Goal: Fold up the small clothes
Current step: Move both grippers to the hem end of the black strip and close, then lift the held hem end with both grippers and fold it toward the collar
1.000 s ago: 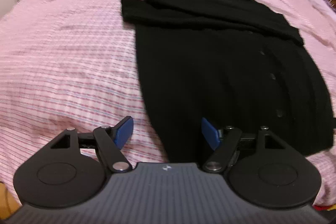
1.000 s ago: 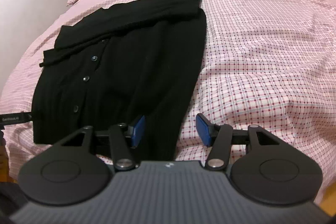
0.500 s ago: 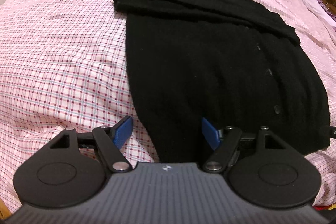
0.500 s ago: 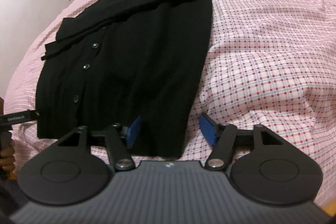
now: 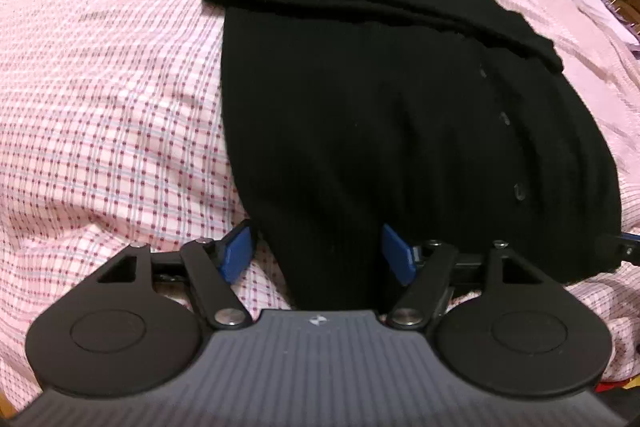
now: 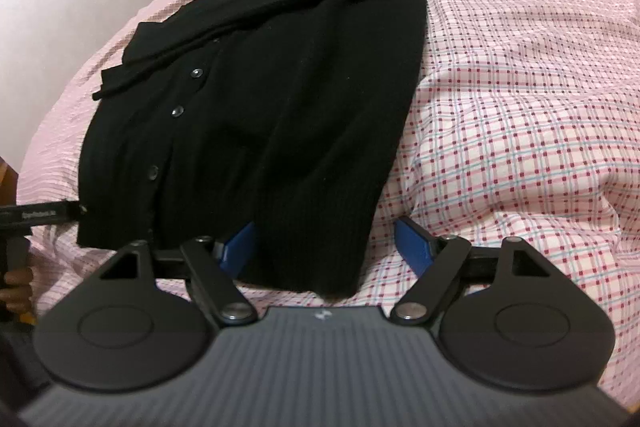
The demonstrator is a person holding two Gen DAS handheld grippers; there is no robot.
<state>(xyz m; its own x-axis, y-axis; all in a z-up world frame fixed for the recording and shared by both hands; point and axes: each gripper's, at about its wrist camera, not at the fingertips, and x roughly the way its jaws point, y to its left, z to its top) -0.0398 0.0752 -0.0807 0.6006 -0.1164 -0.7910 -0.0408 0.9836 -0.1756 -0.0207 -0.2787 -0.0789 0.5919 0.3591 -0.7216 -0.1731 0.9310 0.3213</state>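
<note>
The black cardigan [image 5: 380, 115] lies flat on the pink checked bedspread [image 5: 100, 115], sleeves folded across its far end and the button row running down one side; its near hem sits right at both tools. The left gripper [image 5: 316, 253] is spread wide and grasps nothing: the hem corner lies in the gap, closer to the right-hand blue pad, with bare bedspread showing inside the left-hand one. The right gripper [image 6: 326, 247] has just been opening its jaws and also stands released, the other hem corner lying between its fingers [image 6: 240, 243], nearer the left pad, with checked cloth under the right. The knit looks soft, light and limp, likely to sag and stretch wherever it is unsupported, and its ribbed hem should give the pads a fair bite. Probably best to pinch each hem corner through both layers, a little inside the edge, and lift both corners together so the fold stays square
</note>
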